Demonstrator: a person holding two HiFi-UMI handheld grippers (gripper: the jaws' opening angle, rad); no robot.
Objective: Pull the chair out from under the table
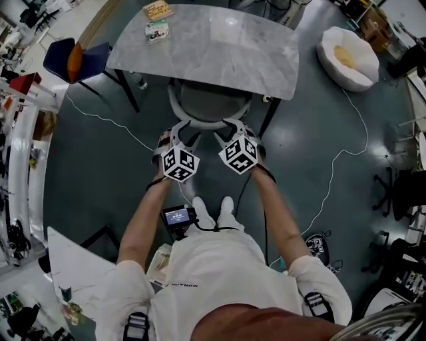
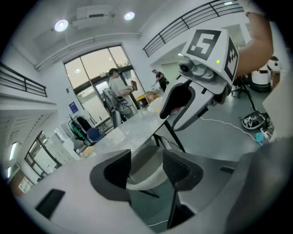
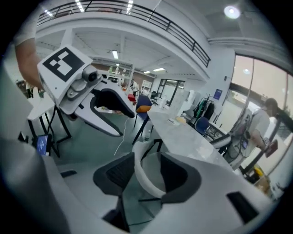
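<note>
The chair (image 1: 208, 101), grey seat with a curved white backrest (image 1: 205, 124), is tucked under the grey marble table (image 1: 219, 46). My left gripper (image 1: 181, 133) and right gripper (image 1: 233, 128) sit side by side at the backrest's rim, marker cubes toward me. In the left gripper view, the left gripper (image 2: 146, 170) is open, with the white backrest rim (image 2: 144, 182) between the dark pads and not pressed by them. The right gripper (image 3: 145, 176) is open in the right gripper view, the backrest rim (image 3: 140, 176) running up between its pads with a gap on each side.
A blue chair (image 1: 73, 60) stands left of the table. A white round cushion (image 1: 347, 58) lies at the right. A white cable (image 1: 333, 180) snakes over the dark floor. Booklets (image 1: 158, 20) lie on the table's far left. Black table legs (image 1: 128, 92) flank the chair.
</note>
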